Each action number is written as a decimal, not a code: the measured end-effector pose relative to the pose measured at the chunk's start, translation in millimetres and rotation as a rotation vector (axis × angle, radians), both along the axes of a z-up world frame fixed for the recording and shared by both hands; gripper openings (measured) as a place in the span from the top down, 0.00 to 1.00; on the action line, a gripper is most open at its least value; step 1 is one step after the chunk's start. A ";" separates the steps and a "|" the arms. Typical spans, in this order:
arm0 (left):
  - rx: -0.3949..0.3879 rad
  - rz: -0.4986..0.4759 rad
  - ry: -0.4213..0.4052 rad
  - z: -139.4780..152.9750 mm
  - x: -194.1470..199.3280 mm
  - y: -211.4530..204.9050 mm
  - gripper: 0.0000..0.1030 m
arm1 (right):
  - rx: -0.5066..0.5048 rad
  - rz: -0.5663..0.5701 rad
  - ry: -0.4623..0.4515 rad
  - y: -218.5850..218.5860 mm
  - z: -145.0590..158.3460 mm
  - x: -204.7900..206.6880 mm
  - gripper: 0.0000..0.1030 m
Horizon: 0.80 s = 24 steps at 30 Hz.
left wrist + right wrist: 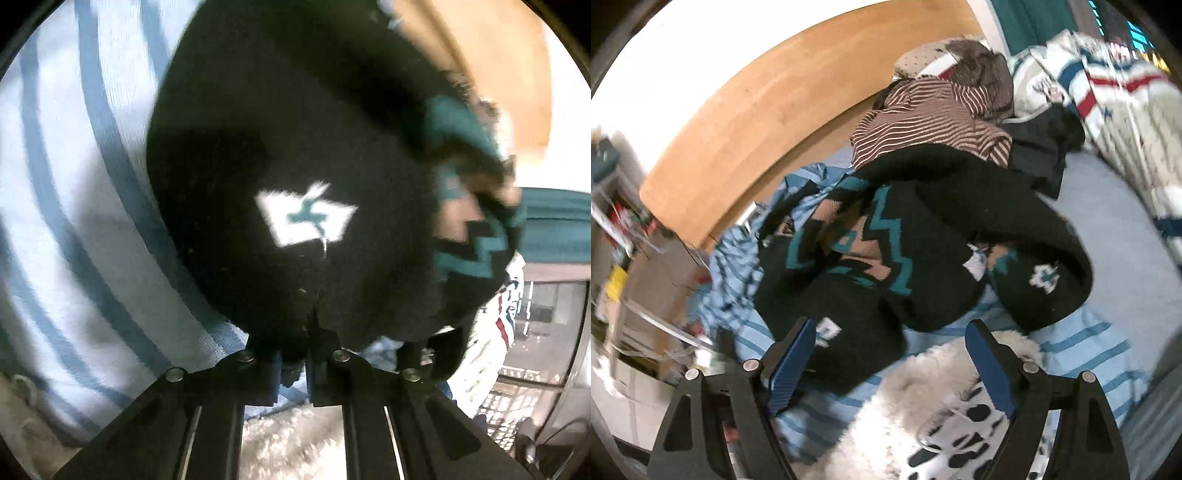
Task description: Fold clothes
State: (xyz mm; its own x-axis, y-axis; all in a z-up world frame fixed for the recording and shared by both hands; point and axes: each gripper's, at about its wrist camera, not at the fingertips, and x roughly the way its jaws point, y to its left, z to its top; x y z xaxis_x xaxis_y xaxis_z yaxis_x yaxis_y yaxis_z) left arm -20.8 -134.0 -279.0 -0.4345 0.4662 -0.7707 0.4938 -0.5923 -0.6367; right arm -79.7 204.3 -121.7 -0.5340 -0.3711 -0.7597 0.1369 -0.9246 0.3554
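Left wrist: left gripper apparently (blurred) clamping black sweater.

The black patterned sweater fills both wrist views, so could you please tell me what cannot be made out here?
- Left wrist view: the black sweater is motion-blurred and hides most of the bed; its white patch motif is unreadable.
- Right wrist view: the sweater's full outline is lost in folds; shelf items at the left edge are blurred.

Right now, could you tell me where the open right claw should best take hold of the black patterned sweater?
Probably the near hem of the black sweater, approached from directly in front. That edge lies between the right claw fingers, flat on the striped sheet.
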 end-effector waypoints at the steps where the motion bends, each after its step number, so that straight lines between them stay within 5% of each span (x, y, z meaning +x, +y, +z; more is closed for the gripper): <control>1: -0.018 0.011 0.045 15.0 4.6 -4.7 0.91 | 0.027 0.005 0.013 -2.1 3.1 2.5 0.16; 6: -0.040 0.085 0.285 103.9 35.8 -51.6 0.91 | 0.077 0.035 0.047 -11.8 14.7 11.0 0.16; 8: -0.041 0.097 0.303 127.7 42.8 -71.9 0.91 | 0.075 0.046 0.052 -15.7 17.3 13.4 0.16; 11: -0.120 0.105 0.252 146.1 52.0 -91.7 0.91 | 0.073 0.063 0.059 -21.6 21.2 17.1 0.16; 19: -0.289 0.035 0.009 113.1 49.1 -69.7 0.91 | 0.085 0.112 0.074 -37.8 29.0 26.5 0.16; 24: -0.332 0.012 -0.014 122.8 46.9 -67.1 0.90 | 0.092 0.115 0.050 -39.7 22.1 26.0 0.16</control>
